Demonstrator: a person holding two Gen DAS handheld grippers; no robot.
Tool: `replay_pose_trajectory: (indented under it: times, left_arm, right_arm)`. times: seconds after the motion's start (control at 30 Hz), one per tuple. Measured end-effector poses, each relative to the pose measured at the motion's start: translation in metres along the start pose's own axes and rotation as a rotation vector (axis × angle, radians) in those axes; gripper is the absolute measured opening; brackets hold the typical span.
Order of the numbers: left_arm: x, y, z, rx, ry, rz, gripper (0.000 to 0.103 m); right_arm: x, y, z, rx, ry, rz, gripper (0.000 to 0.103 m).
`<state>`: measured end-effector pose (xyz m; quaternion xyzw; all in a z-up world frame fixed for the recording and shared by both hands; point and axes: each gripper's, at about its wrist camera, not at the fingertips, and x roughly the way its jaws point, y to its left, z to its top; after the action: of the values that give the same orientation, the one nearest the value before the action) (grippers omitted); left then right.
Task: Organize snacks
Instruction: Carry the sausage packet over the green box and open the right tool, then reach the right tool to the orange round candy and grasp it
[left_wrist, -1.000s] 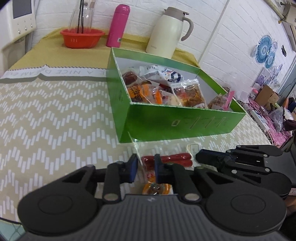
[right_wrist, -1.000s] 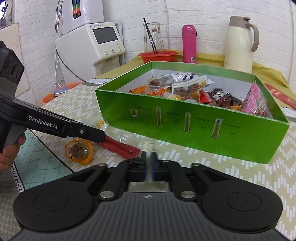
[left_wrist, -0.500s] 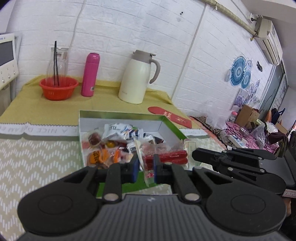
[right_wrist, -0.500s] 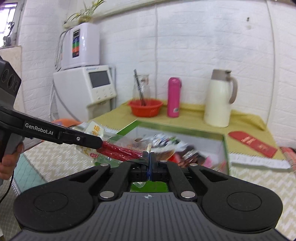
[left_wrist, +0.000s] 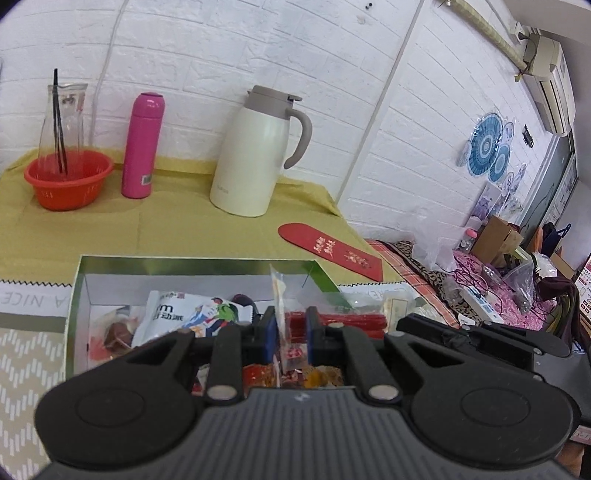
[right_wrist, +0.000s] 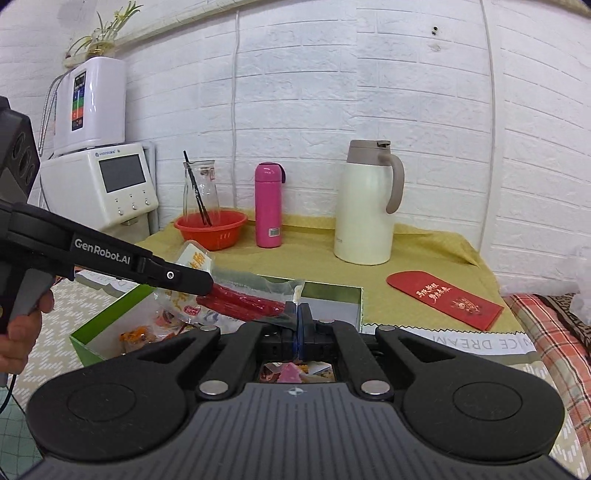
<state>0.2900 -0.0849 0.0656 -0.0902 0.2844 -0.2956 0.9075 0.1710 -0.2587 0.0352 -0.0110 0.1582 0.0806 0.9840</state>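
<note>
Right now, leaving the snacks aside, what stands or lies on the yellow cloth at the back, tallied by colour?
Red: 2, basket and envelope
Pink: 1, bottle
Cream: 1, jug
Clear: 1, carafe standing in the basket
Total: 5

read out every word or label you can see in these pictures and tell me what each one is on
"GenRobot.AI": left gripper arm.
"NICE DREAM", upside down: tablecloth hem.
Gold characters on the red envelope: too small to read.
Print on the sausage pack and white packet, dispenser brand, bottle barcode label: unreadable.
</note>
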Motion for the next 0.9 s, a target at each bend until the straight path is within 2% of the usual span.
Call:
replay_pose_trajectory:
  times: [0.3, 0.33, 0.37, 0.4, 0.47, 0.53, 0.57, 0.67, 0.9]
  left_arm:
    - [0.032, 0.004, 0.001, 0.061, 0.024, 0.035, 0.005]
    - [0.032, 0.004, 0.001, 0.07, 0.016, 0.037, 0.008]
    - [0.032, 0.004, 0.001, 0.076, 0.011, 0.036, 0.034]
    - [0.03, 0.004, 0.0, 0.072, -0.003, 0.046, 0.067]
    - [0.023, 0.005, -0.002, 0.054, -0.057, 0.067, 0.067]
    - [0.02, 0.005, 0.0, 0.055, -0.05, 0.084, 0.069]
    - [0.018, 0.005, 0.001, 0.054, -0.047, 0.1, 0.071]
    - [0.012, 0.003, 0.0, 0.069, -0.052, 0.149, 0.075]
    - [-0.013, 0.001, -0.008, 0.087, -0.076, 0.212, 0.083]
  right_arm:
    - [0.037, -0.011, -0.011, -0.004, 0.055, -0.041, 0.004]
    - [0.039, -0.01, -0.013, -0.013, 0.06, -0.043, 0.008]
    - [0.04, -0.01, -0.014, -0.02, 0.061, -0.044, 0.013]
    - [0.041, -0.009, -0.015, -0.027, 0.058, -0.043, 0.02]
    - [0.041, -0.008, -0.016, -0.037, 0.046, -0.038, 0.041]
    - [0.039, -0.006, -0.018, -0.053, 0.034, -0.038, 0.095]
    - [0.037, -0.005, -0.019, -0.062, 0.023, -0.045, 0.103]
    - [0.031, -0.001, -0.02, -0.084, 0.006, -0.033, 0.103]
    - [0.015, 0.017, -0.016, -0.097, -0.019, -0.006, 0.103]
